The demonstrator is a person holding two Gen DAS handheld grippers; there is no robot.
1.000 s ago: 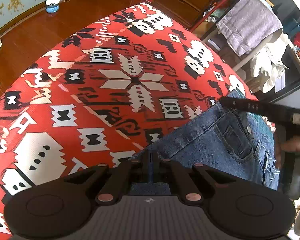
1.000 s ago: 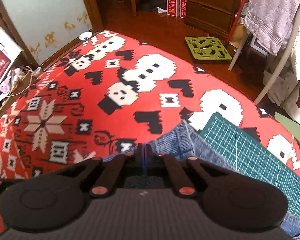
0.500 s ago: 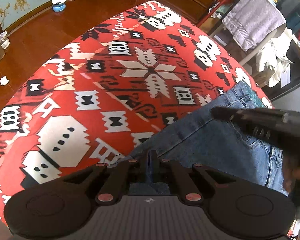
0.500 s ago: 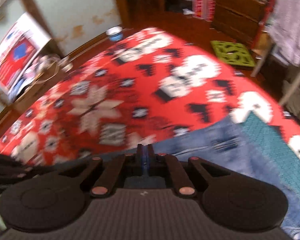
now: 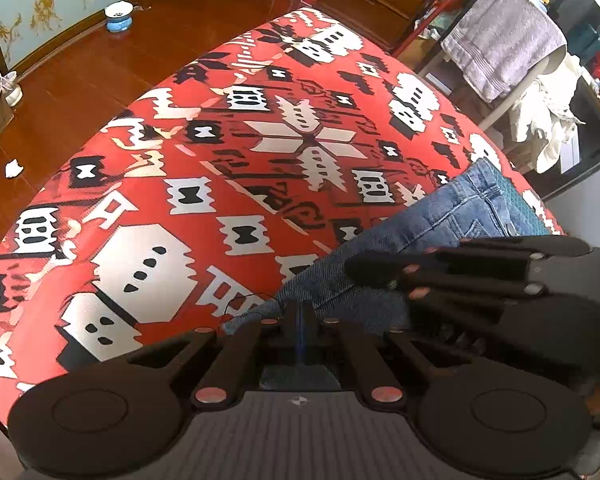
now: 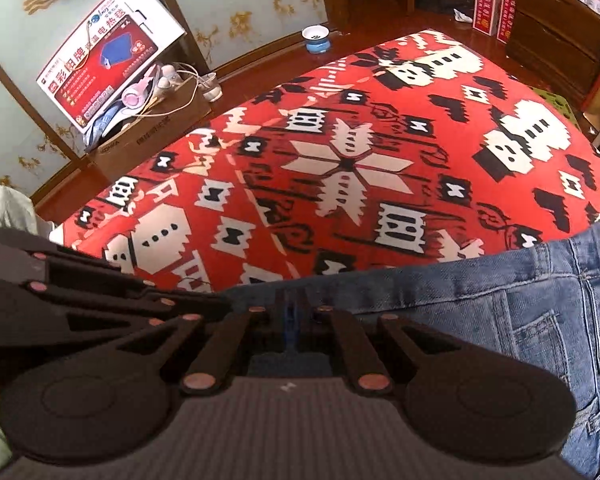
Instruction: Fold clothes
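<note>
Blue jeans lie on the near right part of a table covered by a red patterned cloth. My left gripper is shut on a frayed edge of the denim at the bottom of the left wrist view. Close beside it on the right, my right gripper lies across the jeans. In the right wrist view the right gripper is shut on a fold of the jeans, whose pocket and rivet show at the right. The left gripper reaches in from the left, almost touching it.
A green cutting mat peeks out under the jeans at the table's right edge. A chair with a grey towel stands behind the table. On the wooden floor sit a pet bowl and a cardboard box.
My right gripper has swung left across the table with the denim and now sits next to the left gripper. The left gripper has stayed nearly in place, still pinching the jeans.
</note>
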